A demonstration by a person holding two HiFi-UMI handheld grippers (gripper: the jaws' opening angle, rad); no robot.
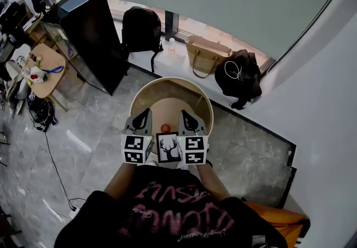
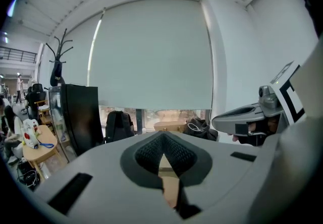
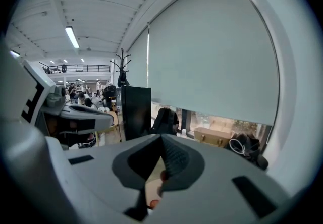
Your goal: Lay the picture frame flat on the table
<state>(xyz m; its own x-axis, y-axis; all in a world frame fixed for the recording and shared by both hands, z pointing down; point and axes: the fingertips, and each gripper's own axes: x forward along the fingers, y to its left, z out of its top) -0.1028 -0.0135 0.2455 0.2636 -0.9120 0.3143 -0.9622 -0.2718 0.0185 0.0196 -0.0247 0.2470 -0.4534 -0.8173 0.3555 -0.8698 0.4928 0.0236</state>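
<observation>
A small picture frame (image 1: 168, 147) with a black deer print sits at the near edge of the round wooden table (image 1: 150, 96), its face showing to the head view. I cannot tell whether it stands or lies flat. My left gripper (image 1: 143, 114) hovers just to its left and my right gripper (image 1: 187, 114) just to its right, side by side, neither holding it. In the left gripper view the left gripper (image 2: 163, 142) has its jaws together and empty. The right gripper (image 3: 162, 145) looks the same. A small orange ball (image 1: 165, 128) lies between them.
Behind the table a low ledge holds a black backpack (image 1: 140, 29), a woven bag (image 1: 206, 56) and a black bag (image 1: 240, 76). A tall black cabinet (image 1: 92, 34) stands to the left, a small wooden side table (image 1: 47, 68) further left. A cable runs over the marble floor.
</observation>
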